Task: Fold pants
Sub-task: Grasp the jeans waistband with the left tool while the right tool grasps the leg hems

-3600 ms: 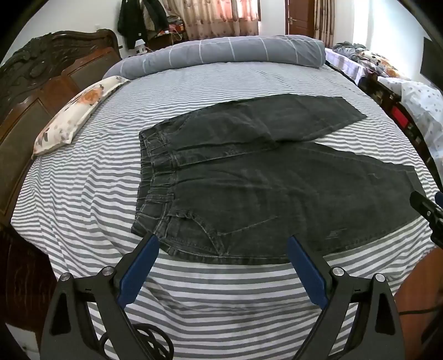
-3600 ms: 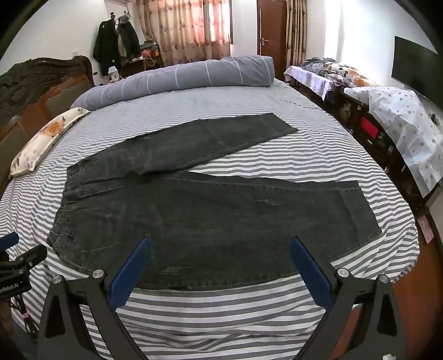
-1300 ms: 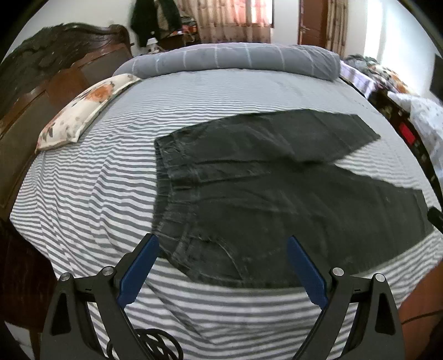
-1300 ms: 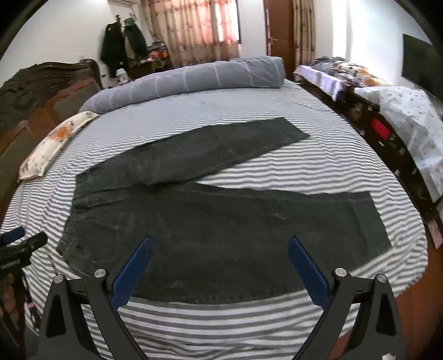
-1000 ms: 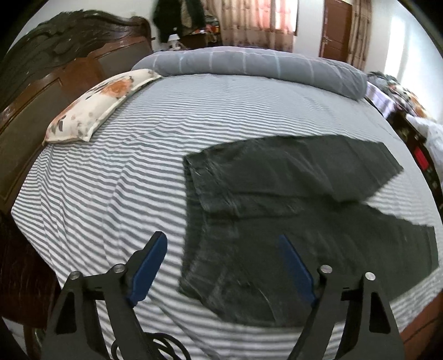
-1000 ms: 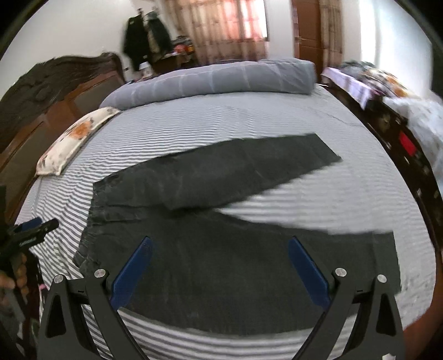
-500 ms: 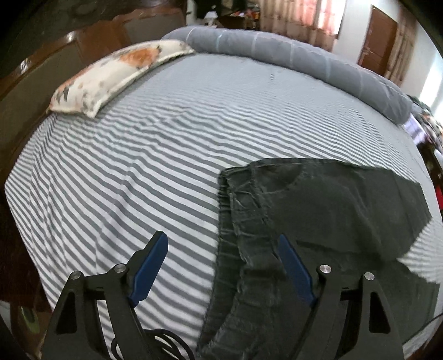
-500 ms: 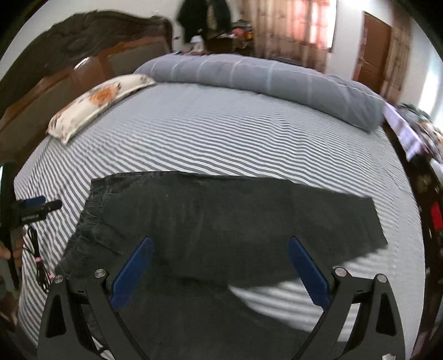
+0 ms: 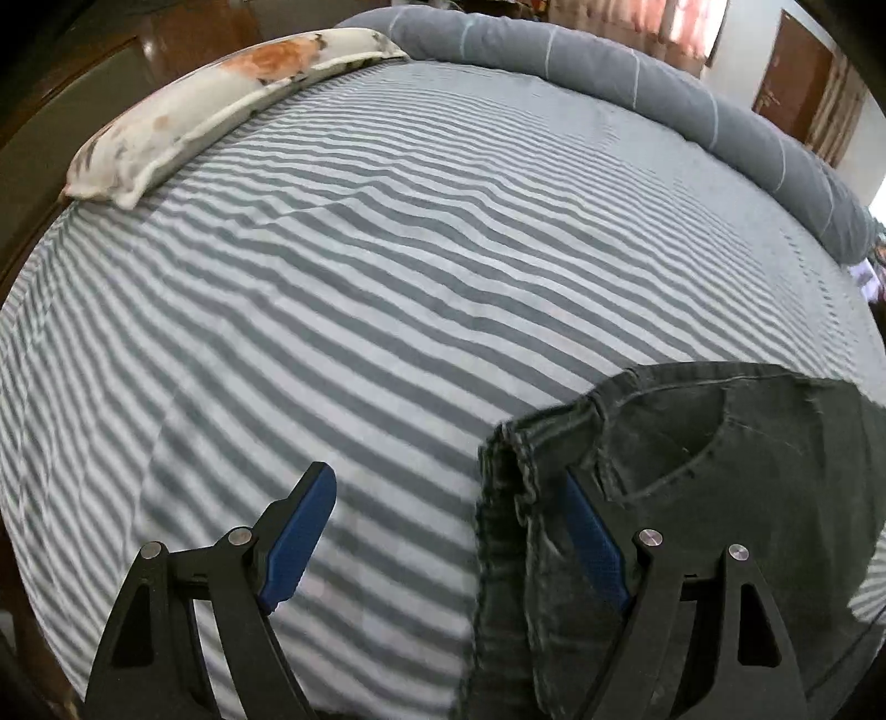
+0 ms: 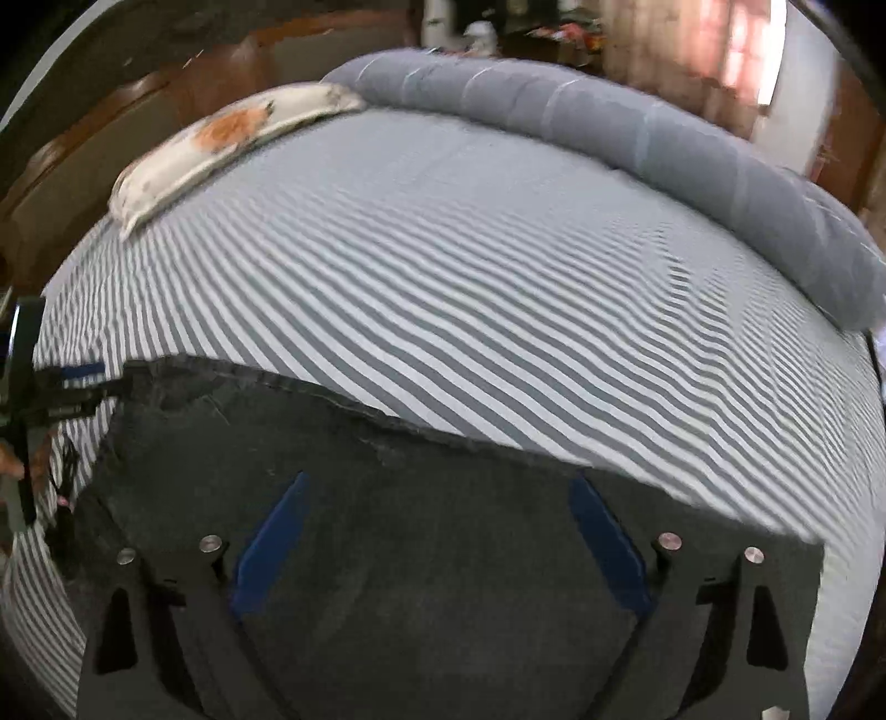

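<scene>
- left gripper (image 9: 443, 531) sitting low over the bed, blue-padded fingers (image 9: 302, 531) spread wide, gripping nothing; its left finger hanging over bare sheet, its right finger lying at the waistband edge of the pants (image 9: 692, 498)
- right gripper (image 10: 437, 537) also spread wide, nothing between the pads; both blue fingers (image 10: 606, 545) hovering over dark denim; contact with the cloth is hard to call, frame is motion-blurred
- pants (image 10: 387, 526) lying flat on the near part of the bed, dark grey-black denim; in the left wrist view the waistband corner with stitched seams and a pocket curve showing at lower right; in the right wrist view the far edge of the denim running diagonally from left to lower right
- left gripper also showing at the far left edge of the right wrist view, just beside the waistband corner
- striped sheet (image 9: 360, 277) in grey and white covering the mattress, lightly wrinkled, stretching bare beyond the pants
- floral pillow (image 9: 221, 99), white with orange blotches, lying at the far left of the bed, against the dark wooden headboard (image 10: 111, 127)
- rolled grey duvet (image 9: 637, 88) lying along the far edge of the bed, one end touching the pillow
- pinkish curtains (image 10: 720, 50) and a brown door (image 9: 792, 94) blurring in the background
</scene>
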A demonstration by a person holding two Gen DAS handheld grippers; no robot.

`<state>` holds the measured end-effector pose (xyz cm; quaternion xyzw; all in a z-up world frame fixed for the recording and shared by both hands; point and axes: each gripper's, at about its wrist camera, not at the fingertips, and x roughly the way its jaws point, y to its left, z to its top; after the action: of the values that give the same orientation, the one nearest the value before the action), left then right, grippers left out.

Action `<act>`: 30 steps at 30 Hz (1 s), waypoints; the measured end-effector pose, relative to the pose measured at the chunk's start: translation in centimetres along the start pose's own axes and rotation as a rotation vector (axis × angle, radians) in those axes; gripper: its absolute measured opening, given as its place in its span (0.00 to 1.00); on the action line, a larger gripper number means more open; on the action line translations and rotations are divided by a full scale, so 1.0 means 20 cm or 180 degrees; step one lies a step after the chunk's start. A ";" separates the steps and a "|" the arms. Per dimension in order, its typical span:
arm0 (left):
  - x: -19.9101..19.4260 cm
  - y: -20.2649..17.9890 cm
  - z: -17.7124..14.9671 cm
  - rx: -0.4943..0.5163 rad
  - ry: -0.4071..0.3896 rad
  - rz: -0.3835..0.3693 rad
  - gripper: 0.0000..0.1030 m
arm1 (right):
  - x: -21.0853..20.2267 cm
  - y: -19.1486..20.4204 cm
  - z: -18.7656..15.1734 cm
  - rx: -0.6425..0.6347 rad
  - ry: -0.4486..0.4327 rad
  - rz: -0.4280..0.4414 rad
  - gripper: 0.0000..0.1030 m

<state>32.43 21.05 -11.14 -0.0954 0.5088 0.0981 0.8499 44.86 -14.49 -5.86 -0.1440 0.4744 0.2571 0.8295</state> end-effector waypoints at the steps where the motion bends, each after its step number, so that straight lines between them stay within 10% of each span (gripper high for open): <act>1: 0.02 0.00 0.01 0.0035 -0.0006 -0.0020 0.79 | 0.05 -0.01 0.02 -0.0091 0.0060 0.0018 0.88; 7: 0.09 -0.06 0.02 0.0253 -0.0056 -0.0270 0.76 | 0.26 -0.08 0.11 -0.0412 0.0343 0.0243 0.80; 10: 0.09 -0.14 0.02 0.0420 -0.0073 -0.0425 0.49 | 0.36 -0.12 0.12 -0.0530 0.0493 0.0364 0.72; 18: 0.04 -0.24 0.02 0.0586 -0.0294 -0.0353 0.21 | 0.48 -0.15 0.08 -0.0865 0.0785 0.0480 0.55; 26: 0.05 -0.23 0.00 0.0610 -0.0334 -0.0293 0.27 | 0.52 -0.12 0.05 -0.0970 0.0713 0.0630 0.12; 30: 0.07 -0.18 0.01 0.0461 -0.0328 -0.0338 0.43 | 0.47 -0.10 0.02 -0.1019 0.0696 0.0621 0.09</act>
<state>34.25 17.66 -12.11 -0.0554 0.4644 0.0207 0.8836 50.04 -13.23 -13.72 -0.2543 0.5263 0.3911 0.7109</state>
